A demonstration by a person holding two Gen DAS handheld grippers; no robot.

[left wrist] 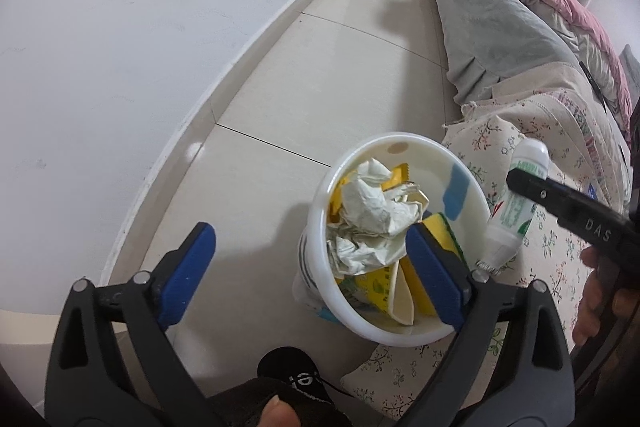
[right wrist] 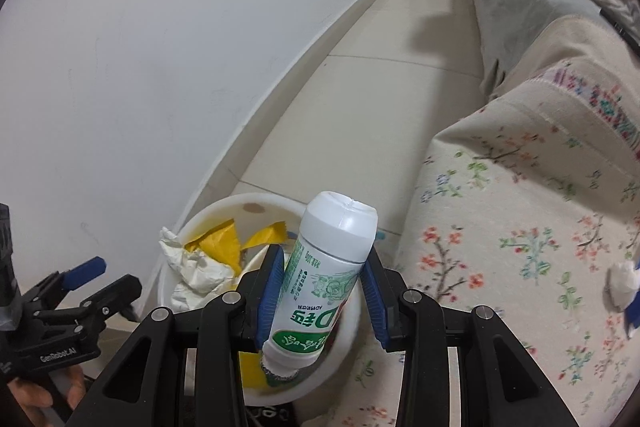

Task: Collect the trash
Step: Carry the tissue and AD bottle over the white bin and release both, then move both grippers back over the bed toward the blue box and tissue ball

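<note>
Nearest us, our left gripper (left wrist: 312, 267) gapes empty beside the white bin (left wrist: 400, 331) of crumpled paper (left wrist: 372, 203). Our right gripper (right wrist: 324, 291) holds the green-labelled bottle (right wrist: 320, 279) over the rim, its right pad apart. Bare floor (left wrist: 320, 75) runs between wall (left wrist: 120, 27) and floral bedspread (right wrist: 500, 227); "GenRobot.AI" shows.

A white plastic bottle (right wrist: 320, 279) with a green printed label sits between the right jaws, bottom end pointing away from them and neck toward their base, tilted a little; the left pad touches its side, while the right pad seems to stand slightly off (hard to tell). Below and beyond it stands a white bucket (left wrist: 472, 195), upright, holding crumpled white paper (left wrist: 372, 211), yellow wrappers (right wrist: 224, 243) and a yellow sponge (left wrist: 440, 227). The left jaws' right pad overlaps the bucket's near rim.
</note>
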